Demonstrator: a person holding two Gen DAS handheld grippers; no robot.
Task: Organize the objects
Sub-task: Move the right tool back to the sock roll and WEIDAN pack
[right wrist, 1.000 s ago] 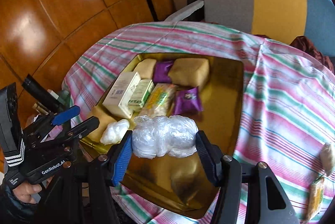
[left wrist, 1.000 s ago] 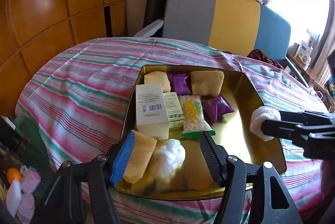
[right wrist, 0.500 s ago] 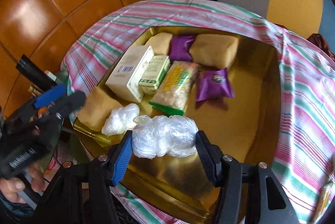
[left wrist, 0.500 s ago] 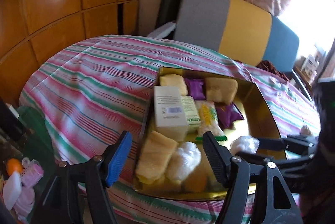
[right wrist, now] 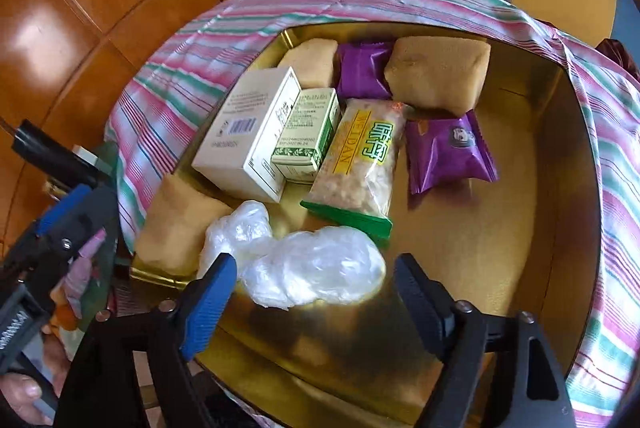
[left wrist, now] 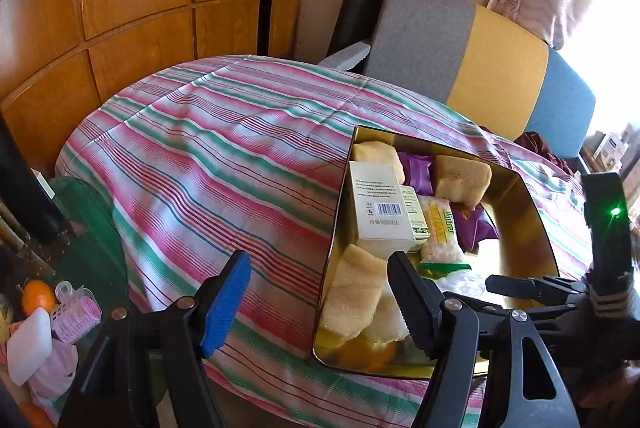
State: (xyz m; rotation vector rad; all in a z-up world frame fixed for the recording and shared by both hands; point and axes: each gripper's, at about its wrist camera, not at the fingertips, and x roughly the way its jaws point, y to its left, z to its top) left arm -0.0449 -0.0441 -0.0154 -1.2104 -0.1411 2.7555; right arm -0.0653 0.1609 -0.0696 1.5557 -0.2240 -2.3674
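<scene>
Gold tray [right wrist: 576, 156] on striped cloth [left wrist: 224, 164], holding two boxes, three tan blocks, two purple packets, one snack bag, two clear wrapped bundles — right gripper [right wrist: 316, 292] released around one [right wrist: 320, 268]; left gripper [left wrist: 320, 292] spread, empty

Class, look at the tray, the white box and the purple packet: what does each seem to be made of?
Tray: probably metal, glossy gold; it mirrors the items. White box: matte card, with crisp folded edges and a printed barcode. Purple packet: shiny plastic or foil film, crimped ends.
</scene>
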